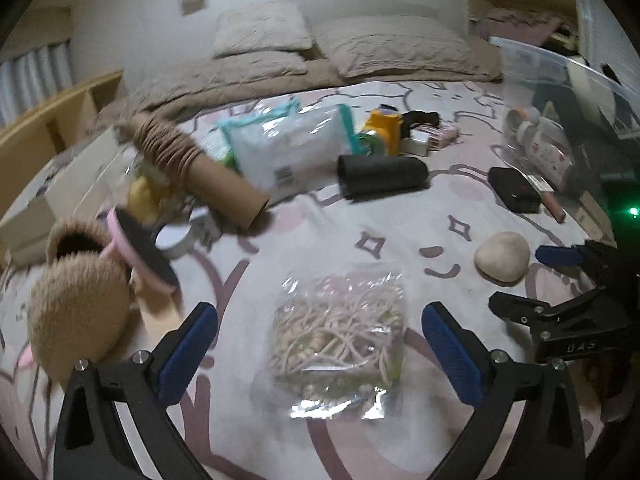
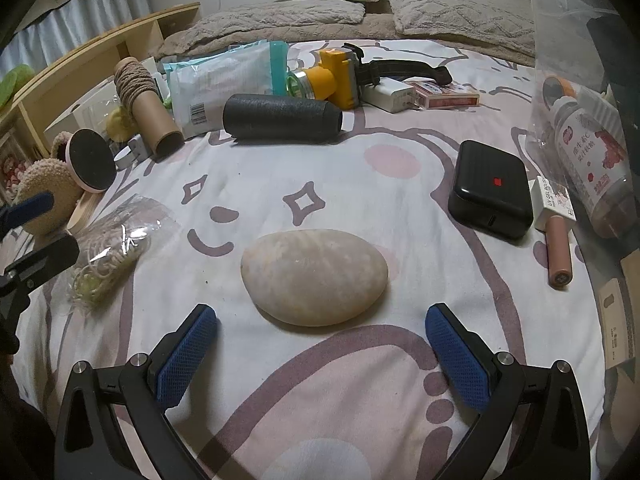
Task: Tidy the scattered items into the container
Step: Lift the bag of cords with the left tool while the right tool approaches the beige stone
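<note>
Left wrist view: we look along the left gripper (image 1: 319,346), whose blue-padded fingers (image 1: 188,348) stand spread wide with nothing pinched; directly ahead of the gap, lying flat on the pink-and-white patterned bedsheet (image 1: 400,216), is the clear plastic bag of cream-coloured cord (image 1: 340,336). The bag sits between the two finger lines, its long axis running roughly away from us, so we judge a straight forward descent would bracket it across its narrower width. To the right lies the smooth, pale, egg-shaped stone (image 1: 502,256), just beside the right gripper (image 1: 532,280), which enters from that edge. Farther right the clear plastic storage container (image 1: 560,92) rises at the frame's border, some items already visible through its wall. Right wrist view: the right gripper (image 2: 320,354) likewise holds its blue fingers (image 2: 460,356) wide apart and empty; the stone (image 2: 314,278) lies centred just ahead of them, its long axis crosswise to the line we look along, so we judge the jaws would have to span its length or be turned to take it across the short way. The bag of cord (image 2: 110,248) lies off to the left, near the left gripper (image 2: 36,226), and the container wall (image 2: 568,40) stands at the right edge, nearer to this hand. We therefore read each hand as nearest its own item.
</note>
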Tool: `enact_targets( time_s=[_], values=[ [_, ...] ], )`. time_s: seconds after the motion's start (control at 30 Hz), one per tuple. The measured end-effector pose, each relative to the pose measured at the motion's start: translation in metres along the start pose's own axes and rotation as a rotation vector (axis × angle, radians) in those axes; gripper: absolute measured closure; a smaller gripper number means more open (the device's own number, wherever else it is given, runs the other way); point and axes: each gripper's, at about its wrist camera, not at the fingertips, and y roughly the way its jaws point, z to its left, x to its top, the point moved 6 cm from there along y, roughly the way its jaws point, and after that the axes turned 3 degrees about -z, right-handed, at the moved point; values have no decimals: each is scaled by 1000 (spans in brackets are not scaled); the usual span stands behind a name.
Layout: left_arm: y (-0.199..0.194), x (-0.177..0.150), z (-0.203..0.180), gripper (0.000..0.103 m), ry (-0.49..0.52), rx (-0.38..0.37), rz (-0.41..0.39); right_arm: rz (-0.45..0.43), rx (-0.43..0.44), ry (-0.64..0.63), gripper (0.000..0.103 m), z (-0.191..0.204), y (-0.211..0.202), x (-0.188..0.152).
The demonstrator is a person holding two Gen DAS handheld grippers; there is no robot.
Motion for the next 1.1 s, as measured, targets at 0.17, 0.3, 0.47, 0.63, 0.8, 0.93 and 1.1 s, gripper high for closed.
enact_targets(
  time_s=[0.17, 0.3, 0.47, 0.63, 0.8, 0.93, 1.1],
  values=[
    [13, -1, -3, 0, 20, -83, 43, -21, 50, 42, 0, -4, -4, 1],
    [27, -12, -2, 0, -11, -116, 108, -41, 105, 95, 0, -10, -10, 3],
    [39, -24, 0, 0, -63, -135, 188, -36, 129, 108, 0, -4, -17, 3],
    [33, -31, -13, 1, -42, -166, 204, -29, 164, 64, 0, 14, -24, 4],
    [25, -33, -24, 1, -26, -198, 209, -17, 90, 31, 0, 8, -12, 16],
    [24, -31, -20, 1, -42, -162, 200, 22, 87, 55, 0, -1, 0, 22],
    [28, -24, -6, 0, -132, -152, 199, 10, 75, 23, 0, -1, 6, 23]
  ],
)
